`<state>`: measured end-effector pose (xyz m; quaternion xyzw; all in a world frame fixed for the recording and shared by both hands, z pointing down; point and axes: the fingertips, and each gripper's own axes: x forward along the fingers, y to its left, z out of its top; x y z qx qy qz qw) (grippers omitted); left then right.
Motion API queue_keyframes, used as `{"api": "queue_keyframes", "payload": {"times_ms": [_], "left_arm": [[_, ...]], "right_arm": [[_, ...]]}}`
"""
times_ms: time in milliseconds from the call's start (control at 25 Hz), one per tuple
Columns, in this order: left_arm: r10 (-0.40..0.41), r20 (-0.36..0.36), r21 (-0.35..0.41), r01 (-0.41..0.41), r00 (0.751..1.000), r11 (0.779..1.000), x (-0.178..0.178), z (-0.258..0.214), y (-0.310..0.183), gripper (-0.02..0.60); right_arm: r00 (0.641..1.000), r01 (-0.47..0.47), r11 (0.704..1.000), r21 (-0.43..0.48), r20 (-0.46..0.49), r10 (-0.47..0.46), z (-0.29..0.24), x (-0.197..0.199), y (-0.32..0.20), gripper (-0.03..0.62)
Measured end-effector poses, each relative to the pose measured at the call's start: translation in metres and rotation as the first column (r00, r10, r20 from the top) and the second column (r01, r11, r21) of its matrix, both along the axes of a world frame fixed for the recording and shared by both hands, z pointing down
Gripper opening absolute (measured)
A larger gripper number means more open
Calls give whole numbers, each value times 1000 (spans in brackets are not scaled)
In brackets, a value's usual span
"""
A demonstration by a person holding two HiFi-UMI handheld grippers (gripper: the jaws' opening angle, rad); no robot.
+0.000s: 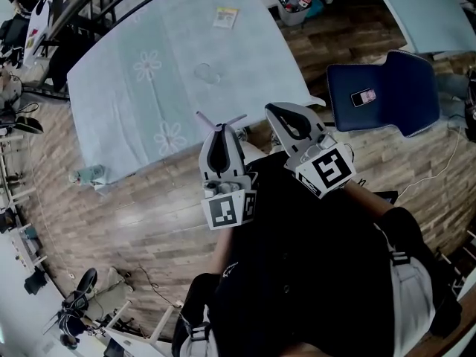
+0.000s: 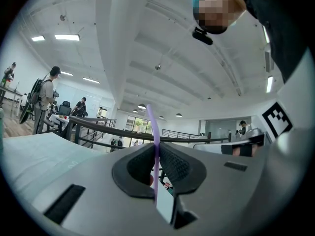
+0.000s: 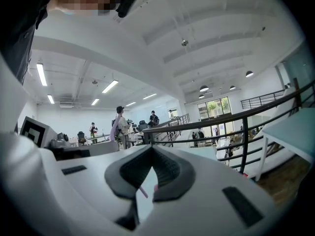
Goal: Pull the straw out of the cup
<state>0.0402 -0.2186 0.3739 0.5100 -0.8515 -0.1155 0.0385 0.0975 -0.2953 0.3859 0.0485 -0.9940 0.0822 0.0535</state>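
Left gripper (image 1: 221,129) clamps 1 purple straw (image 2: 155,127) | right gripper (image 1: 270,110) closed, empty | grippers: 2

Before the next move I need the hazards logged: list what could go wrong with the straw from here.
1. The left gripper pinches the thin purple straw only at its tips. The straw could slip out and drop to the wooden floor.
2. That tight pinch may flatten the straw.
3. The right gripper, shut and close beside, could knock a straw end and lever it loose.

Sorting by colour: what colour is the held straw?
The straw is pale purple; left gripper view.
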Motion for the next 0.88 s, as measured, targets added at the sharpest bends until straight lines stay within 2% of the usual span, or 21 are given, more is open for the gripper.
{"api": "queue_keyframes", "payload": {"times_ms": [240, 360, 640, 880], "left_arm": [[-1, 10, -40, 1, 1000, 999, 3, 9, 3, 40], [-5, 14, -7, 5, 1000, 1000, 3, 3, 1, 40], [-9, 18, 12, 9, 1000, 1000, 2, -2, 2, 40], [-12, 11, -2, 12, 1000, 1000, 1, 0, 3, 40]], "right_arm": [[1000, 2, 1000, 6, 5, -2, 1, 2, 1, 8], [1000, 4, 1000, 5, 3, -4, 1, 2, 1, 9], [1000, 15, 1000, 4, -6, -15, 3, 0, 4, 9], [1000, 20, 1000, -1, -13, -20, 4, -1, 5, 9]]}}
